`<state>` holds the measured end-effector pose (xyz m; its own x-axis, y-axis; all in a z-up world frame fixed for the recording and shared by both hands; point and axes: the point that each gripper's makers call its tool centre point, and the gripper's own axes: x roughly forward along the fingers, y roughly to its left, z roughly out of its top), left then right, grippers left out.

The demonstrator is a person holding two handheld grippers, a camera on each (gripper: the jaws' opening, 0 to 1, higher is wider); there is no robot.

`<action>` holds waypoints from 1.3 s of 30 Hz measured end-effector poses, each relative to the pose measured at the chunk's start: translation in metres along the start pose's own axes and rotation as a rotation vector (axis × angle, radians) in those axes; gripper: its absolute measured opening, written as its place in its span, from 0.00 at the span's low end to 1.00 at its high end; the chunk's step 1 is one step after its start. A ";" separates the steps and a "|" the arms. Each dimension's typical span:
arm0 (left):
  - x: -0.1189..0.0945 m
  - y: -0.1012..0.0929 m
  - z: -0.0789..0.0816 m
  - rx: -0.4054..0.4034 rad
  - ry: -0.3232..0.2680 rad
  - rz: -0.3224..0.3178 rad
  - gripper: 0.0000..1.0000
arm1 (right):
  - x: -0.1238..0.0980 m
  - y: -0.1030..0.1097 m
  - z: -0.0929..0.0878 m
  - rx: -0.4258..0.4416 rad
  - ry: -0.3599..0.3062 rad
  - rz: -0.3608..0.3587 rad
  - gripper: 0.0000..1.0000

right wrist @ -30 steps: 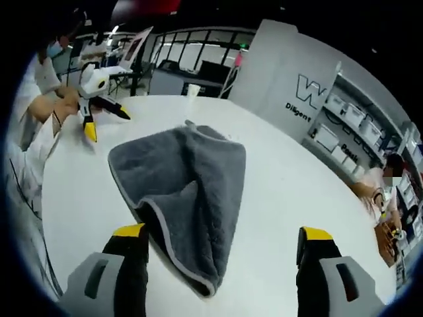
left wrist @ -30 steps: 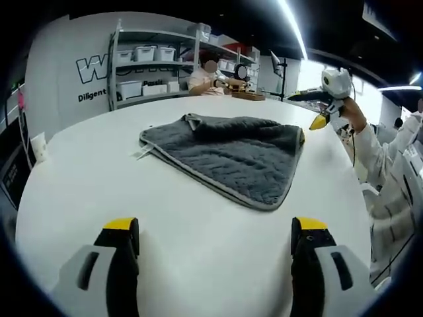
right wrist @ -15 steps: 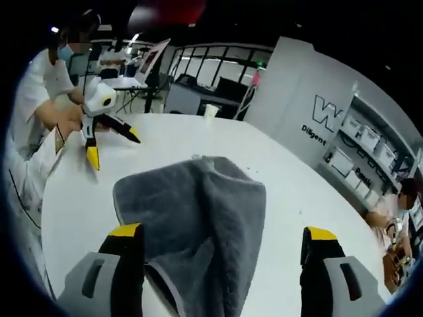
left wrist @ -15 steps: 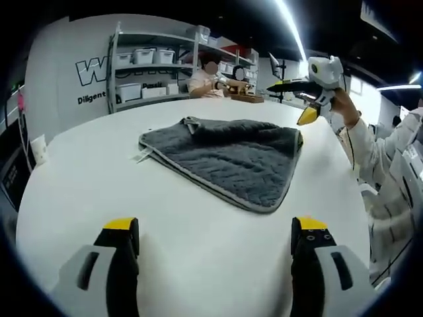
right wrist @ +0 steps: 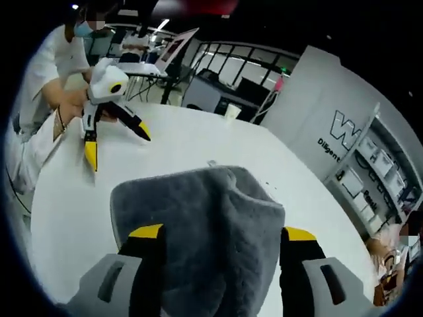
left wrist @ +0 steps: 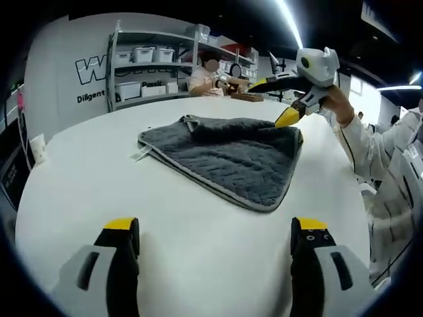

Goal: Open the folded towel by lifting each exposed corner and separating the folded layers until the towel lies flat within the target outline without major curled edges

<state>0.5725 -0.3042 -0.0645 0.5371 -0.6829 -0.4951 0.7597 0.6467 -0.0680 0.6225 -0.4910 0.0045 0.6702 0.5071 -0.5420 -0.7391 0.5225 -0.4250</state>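
A grey quilted towel (left wrist: 225, 148) lies folded on the round white table (left wrist: 86, 172), with a bunched fold at its far edge. My left gripper (left wrist: 215, 228) is open, low over bare table short of the towel's near corner. My right gripper (left wrist: 274, 101) comes in from the right, open, hovering just above the towel's far right corner. In the right gripper view the towel (right wrist: 198, 211) lies right under and between the jaws of my right gripper (right wrist: 223, 232), which holds nothing. The left gripper (right wrist: 117, 144) shows across the table (right wrist: 172, 139), open.
Shelves with white bins (left wrist: 142, 66) stand behind the table, and a person (left wrist: 210, 76) sits at a desk there. A paper cup (left wrist: 38, 146) stands at the table's left edge. The holder's sleeve (left wrist: 377, 152) is at the right.
The right gripper has moved in from beside the table to just above the towel's corner, and its jaws have narrowed slightly. The left gripper has stayed put. The towel has not moved.
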 end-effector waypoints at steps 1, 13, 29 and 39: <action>0.000 0.000 0.000 -0.001 -0.001 0.000 0.93 | 0.005 0.000 0.002 -0.008 -0.002 0.008 0.58; -0.001 0.001 0.001 0.002 -0.002 0.003 0.93 | 0.053 -0.001 -0.013 -0.077 0.060 0.021 0.28; -0.001 0.003 -0.001 0.001 0.008 0.008 0.92 | 0.059 -0.015 -0.039 -0.047 0.102 -0.012 0.00; 0.000 0.004 -0.001 -0.001 0.011 0.009 0.92 | 0.044 -0.037 -0.023 0.001 0.017 -0.071 0.00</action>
<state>0.5753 -0.3012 -0.0658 0.5401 -0.6732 -0.5050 0.7545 0.6532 -0.0639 0.6773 -0.5039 -0.0204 0.7194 0.4572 -0.5229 -0.6900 0.5573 -0.4620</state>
